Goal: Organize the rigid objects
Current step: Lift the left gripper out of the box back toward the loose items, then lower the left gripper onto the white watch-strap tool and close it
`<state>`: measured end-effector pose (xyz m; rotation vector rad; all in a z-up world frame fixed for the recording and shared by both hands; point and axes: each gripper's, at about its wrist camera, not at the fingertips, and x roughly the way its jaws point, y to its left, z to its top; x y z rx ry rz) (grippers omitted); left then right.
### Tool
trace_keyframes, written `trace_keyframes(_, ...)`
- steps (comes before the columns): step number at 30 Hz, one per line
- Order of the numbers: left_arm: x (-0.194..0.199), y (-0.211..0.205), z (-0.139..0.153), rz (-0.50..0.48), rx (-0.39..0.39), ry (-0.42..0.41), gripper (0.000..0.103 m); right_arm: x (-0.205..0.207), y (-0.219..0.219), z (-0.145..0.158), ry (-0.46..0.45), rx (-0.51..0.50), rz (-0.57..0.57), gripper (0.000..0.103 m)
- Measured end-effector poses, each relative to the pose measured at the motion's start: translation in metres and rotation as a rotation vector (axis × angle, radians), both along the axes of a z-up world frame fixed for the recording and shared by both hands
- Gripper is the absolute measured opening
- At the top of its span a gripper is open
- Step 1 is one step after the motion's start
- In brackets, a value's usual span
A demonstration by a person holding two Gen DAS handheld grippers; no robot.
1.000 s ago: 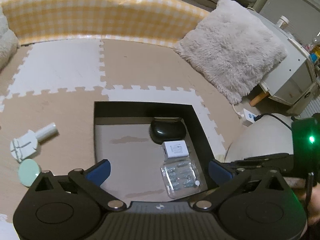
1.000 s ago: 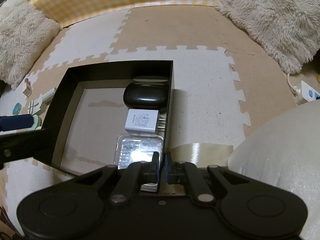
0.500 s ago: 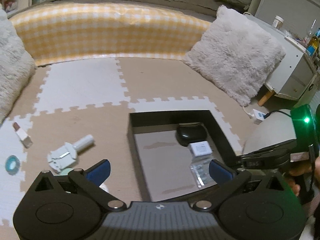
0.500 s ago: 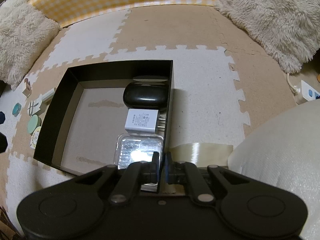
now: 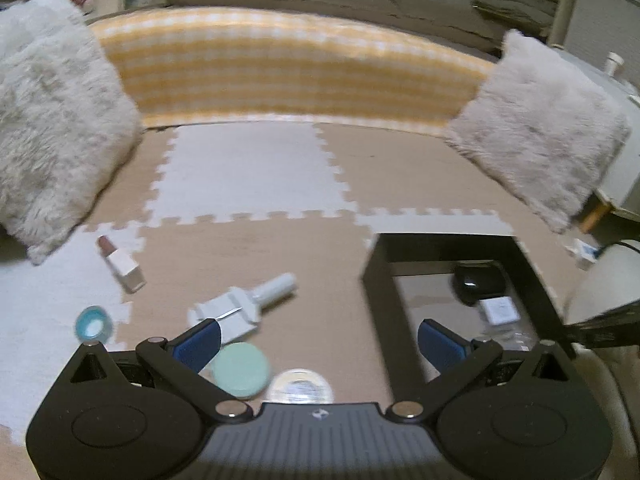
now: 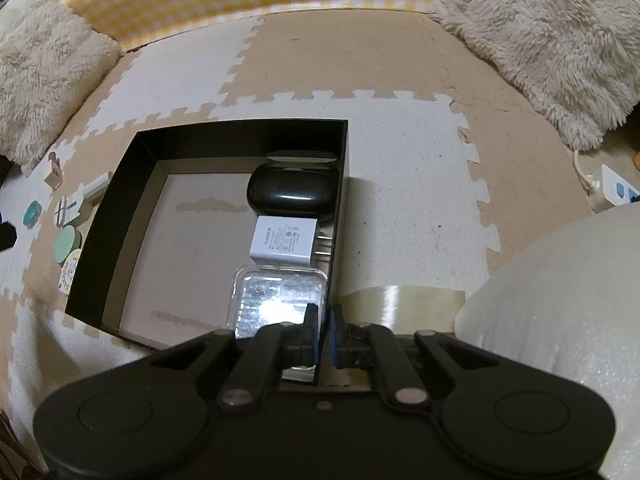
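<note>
Pinched tight on the near right wall of the black box (image 6: 120, 184), the right gripper (image 6: 323, 334) seems to steady it, while the left gripper (image 5: 318, 338) hangs wide and empty over the mint-green tin (image 5: 239, 368) outside on the mat.

The black open-topped box (image 6: 224, 216) sits on the foam mat; along its right wall lie a black rounded case (image 6: 292, 192), a white charger (image 6: 285, 241) and a clear plastic case (image 6: 276, 300) — in a row. Left of the box lie a lipstick (image 5: 120, 265), white tool (image 5: 244, 304), blue ring (image 5: 93, 323), green round tin (image 5: 240, 368) and clear-lidded tin (image 5: 299, 385) — all flat.
</note>
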<state>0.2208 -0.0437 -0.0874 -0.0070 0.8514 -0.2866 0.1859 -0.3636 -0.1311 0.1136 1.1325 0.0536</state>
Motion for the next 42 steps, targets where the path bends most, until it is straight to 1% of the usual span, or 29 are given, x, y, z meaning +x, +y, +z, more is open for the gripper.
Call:
trace_keyframes(4,0.012,0.018,-0.015,0.057,-0.009,0.029,0.103,0.000,0.000,0.000,0.002,-0.002,0.000,0.006)
trace_keyframes(14,0.037,0.034,-0.058,0.214,0.036,0.081,0.102,0.001,0.003,0.000,0.003,-0.026,0.013,0.006)
trace_keyframes(17,0.042,0.033,-0.068,0.214,0.038,0.079,0.098,0.001,0.004,0.000,0.004,-0.030,0.015,0.006)
trace_keyframes(20,0.047,0.030,-0.077,0.206,0.068,0.074,0.093,0.001,0.005,0.000,0.006,-0.037,0.019,0.006)
trace_keyframes(22,0.049,0.031,-0.080,0.213,0.068,0.067,0.089,0.002,0.005,-0.001,0.008,-0.039,0.021,0.006)
trace_keyframes(26,0.055,0.033,-0.087,0.241,0.039,0.071,0.087,0.003,0.006,-0.001,0.012,-0.046,0.026,0.006)
trace_keyframes(30,0.061,0.030,-0.093,0.263,0.056,0.070,0.086,0.003,0.006,-0.001,0.014,-0.046,0.026,0.006)
trace_keyframes(33,0.064,0.031,-0.093,0.277,0.045,0.061,0.086,0.004,0.006,-0.001,0.014,-0.044,0.025,0.006)
trace_keyframes(35,0.067,0.033,-0.092,0.288,0.026,0.063,0.083,0.004,0.006,-0.002,0.016,-0.044,0.026,0.006)
trace_keyframes(38,0.069,0.035,-0.091,0.283,0.021,0.063,0.073,0.005,0.006,-0.002,0.019,-0.045,0.027,0.006)
trace_keyframes(39,0.070,0.034,-0.090,0.269,0.027,0.061,0.067,0.005,0.006,-0.003,0.019,-0.045,0.028,0.006)
trace_keyframes(42,0.071,0.034,-0.089,0.255,0.029,0.063,0.066,0.005,0.007,-0.003,0.020,-0.046,0.029,0.006)
